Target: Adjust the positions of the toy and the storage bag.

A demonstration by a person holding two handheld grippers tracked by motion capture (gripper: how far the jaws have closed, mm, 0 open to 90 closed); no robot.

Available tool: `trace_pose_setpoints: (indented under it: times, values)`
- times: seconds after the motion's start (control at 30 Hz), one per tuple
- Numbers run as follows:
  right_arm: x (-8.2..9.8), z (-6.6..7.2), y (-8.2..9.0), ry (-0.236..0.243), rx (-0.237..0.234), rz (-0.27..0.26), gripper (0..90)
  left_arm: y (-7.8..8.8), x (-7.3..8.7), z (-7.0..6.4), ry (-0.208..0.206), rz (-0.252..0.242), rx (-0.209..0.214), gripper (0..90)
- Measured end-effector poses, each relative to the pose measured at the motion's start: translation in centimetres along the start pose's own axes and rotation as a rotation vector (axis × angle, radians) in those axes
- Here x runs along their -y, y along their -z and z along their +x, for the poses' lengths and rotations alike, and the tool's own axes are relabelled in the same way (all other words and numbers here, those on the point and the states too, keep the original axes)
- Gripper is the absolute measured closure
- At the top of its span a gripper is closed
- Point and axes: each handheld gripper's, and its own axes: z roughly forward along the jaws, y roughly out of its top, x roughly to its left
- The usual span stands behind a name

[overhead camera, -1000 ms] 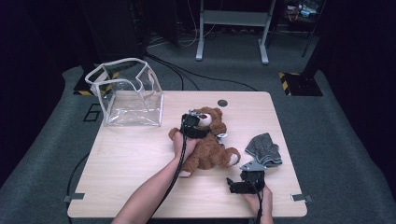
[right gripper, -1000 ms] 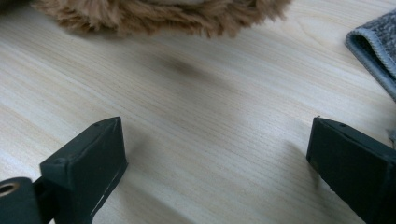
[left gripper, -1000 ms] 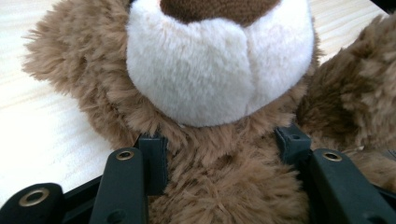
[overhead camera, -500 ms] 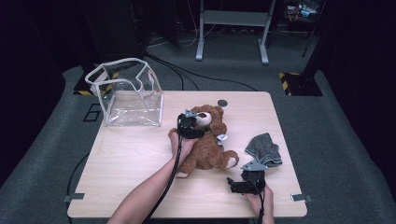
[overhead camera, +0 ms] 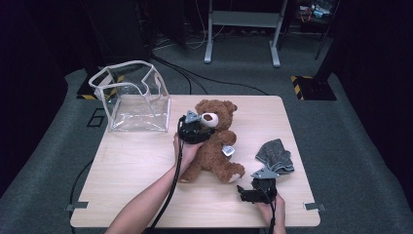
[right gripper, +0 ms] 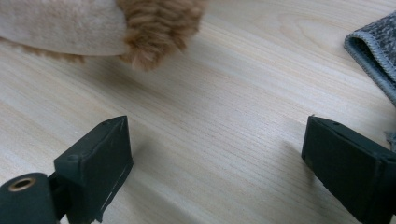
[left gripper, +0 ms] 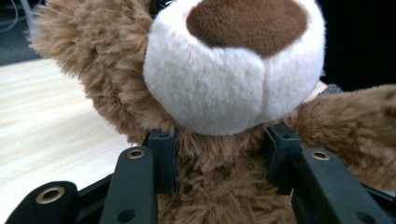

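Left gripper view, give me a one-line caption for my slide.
Left gripper clamped on the neck of a brown teddy bear above the wooden table.

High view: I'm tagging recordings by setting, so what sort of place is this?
Probably a lab or recording studio rather than a home: a lone wooden table stands on grey carpet, with dark surroundings, cables trailing over the floor, and a metal equipment stand behind.

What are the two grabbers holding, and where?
The left gripper holds the brown plush teddy bear by its neck, just under the white muzzle. The right gripper holds nothing; its fingers stand open over the light wooden table.
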Motion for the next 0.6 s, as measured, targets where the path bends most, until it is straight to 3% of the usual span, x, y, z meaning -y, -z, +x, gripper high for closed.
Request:
trace_pose_setpoints:
  times: [0.33, 0.6]
  values:
    - [0.0, 0.0, 0.0, -0.004, 0.000, -0.007, 7.7, 3.2, -0.8, 0.6, -0.059, -0.072, -0.008, 56.8]
    - [0.0, 0.0, 0.0, 0.001, -0.002, -0.005, 7.8, 5.2, -1.1, 1.2, -0.087, -0.092, -0.003, 56.8]
